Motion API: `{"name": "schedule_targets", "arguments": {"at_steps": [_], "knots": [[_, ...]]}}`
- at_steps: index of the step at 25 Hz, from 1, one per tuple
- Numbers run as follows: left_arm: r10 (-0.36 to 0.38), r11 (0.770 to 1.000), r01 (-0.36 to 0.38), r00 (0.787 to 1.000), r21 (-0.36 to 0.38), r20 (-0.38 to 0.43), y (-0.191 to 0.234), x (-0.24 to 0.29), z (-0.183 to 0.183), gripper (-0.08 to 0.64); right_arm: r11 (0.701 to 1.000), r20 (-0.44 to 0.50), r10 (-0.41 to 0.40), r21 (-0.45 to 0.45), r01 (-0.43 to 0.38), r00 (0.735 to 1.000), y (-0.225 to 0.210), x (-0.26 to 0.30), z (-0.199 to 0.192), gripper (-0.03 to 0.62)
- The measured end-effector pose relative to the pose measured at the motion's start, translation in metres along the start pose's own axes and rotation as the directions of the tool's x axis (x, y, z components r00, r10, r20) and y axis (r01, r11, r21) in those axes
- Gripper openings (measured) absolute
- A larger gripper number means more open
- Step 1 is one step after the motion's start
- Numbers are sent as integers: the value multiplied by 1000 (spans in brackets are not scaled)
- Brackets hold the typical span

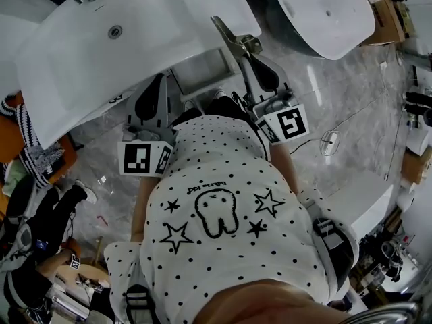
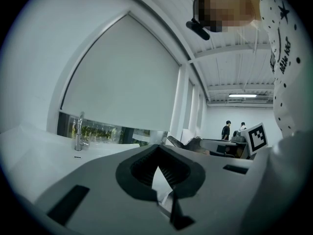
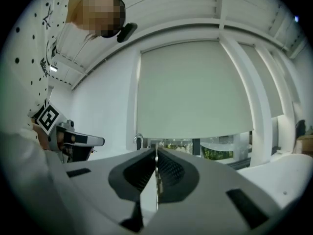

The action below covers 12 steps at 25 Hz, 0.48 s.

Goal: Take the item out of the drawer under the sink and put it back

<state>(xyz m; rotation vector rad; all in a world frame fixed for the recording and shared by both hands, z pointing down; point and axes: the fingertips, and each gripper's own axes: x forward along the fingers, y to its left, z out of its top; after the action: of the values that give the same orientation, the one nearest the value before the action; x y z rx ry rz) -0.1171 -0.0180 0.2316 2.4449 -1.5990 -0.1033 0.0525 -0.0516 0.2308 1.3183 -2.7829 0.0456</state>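
Both grippers are held level in front of my dotted shirt, facing the white sink (image 1: 101,52). My left gripper (image 2: 157,150) is shut, its tips touching with nothing between them; its marker cube (image 1: 142,157) shows at my left side. The right gripper (image 3: 156,150) is also shut and empty, and its grey jaws reach past the sink's corner in the head view (image 1: 217,23). A grey box-like part (image 1: 202,71) sits below the sink's edge between the grippers; I cannot tell whether it is the drawer. No item is in view. The faucet (image 2: 78,131) stands ahead.
A second white basin (image 1: 324,9) and a cardboard box (image 1: 385,19) lie to the right. A cable (image 1: 331,140) runs over the marble floor. A person in dark clothes (image 1: 40,221) is at my left. Two people (image 2: 226,129) stand far off.
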Motion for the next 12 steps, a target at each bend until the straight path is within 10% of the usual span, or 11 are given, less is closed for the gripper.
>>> {"name": "schedule_targets", "arguments": {"at_steps": [12], "knots": [[-28,1000,28,1000,3,6,-10,2,0,-5,996,-29,-12,-83,9,1000,-9,-2,-2,20]]}}
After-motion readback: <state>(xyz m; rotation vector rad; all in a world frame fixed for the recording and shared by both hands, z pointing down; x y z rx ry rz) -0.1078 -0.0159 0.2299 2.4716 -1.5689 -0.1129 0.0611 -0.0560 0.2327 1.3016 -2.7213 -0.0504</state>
